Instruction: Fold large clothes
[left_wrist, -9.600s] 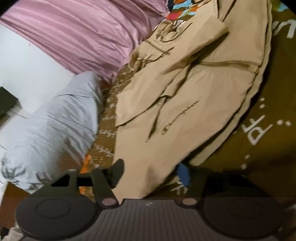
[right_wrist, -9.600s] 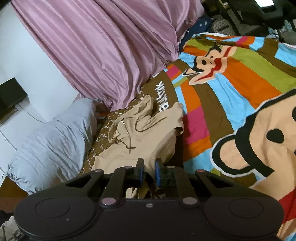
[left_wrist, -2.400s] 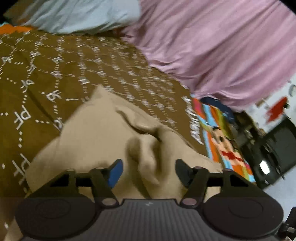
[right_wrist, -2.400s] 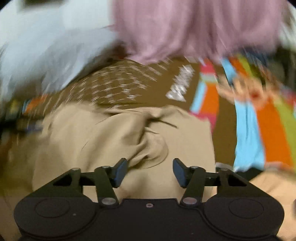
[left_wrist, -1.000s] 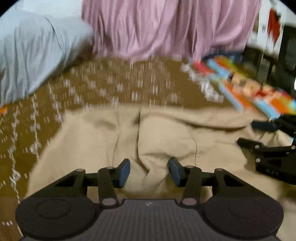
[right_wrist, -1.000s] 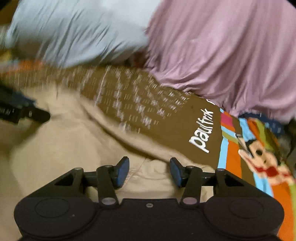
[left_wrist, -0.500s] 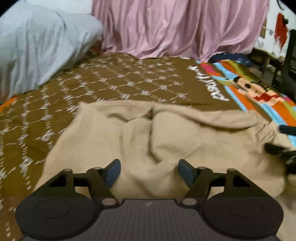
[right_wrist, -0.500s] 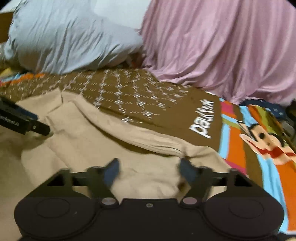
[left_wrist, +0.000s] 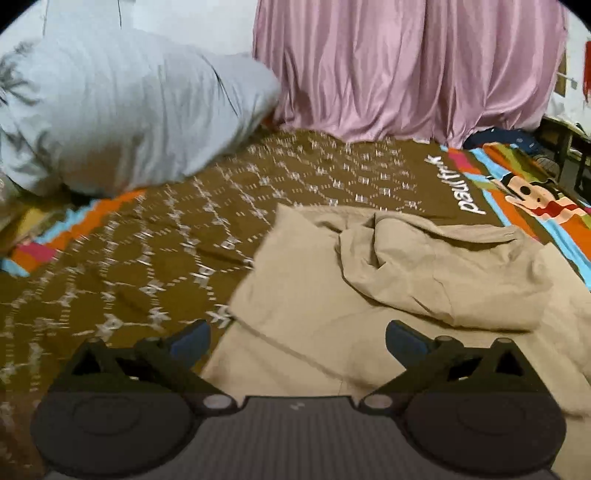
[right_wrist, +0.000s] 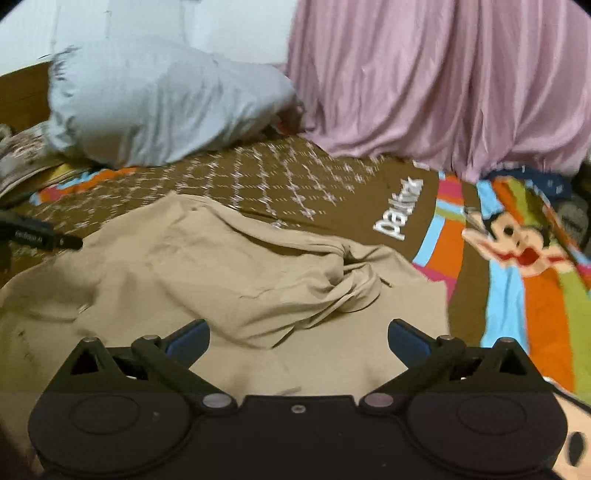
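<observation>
Right gripper opening, empty, above the rumpled tan garment on the bedspread.

Both views are lit by dim, warm indoor light with no visible source and no glare. Colours appear muted and slightly grainy. Fisheye distortion bends straight lines outward, and the corners of each picture are black. Motion blur smears the white lattice print on the brown patterned bedspread, most strongly at the left of the left wrist view and across the middle of the right wrist view. The crumpled beige cotton garment carries soft shadows inside its folds. The pink satin curtain shows a faint sheen along its pleats.
</observation>
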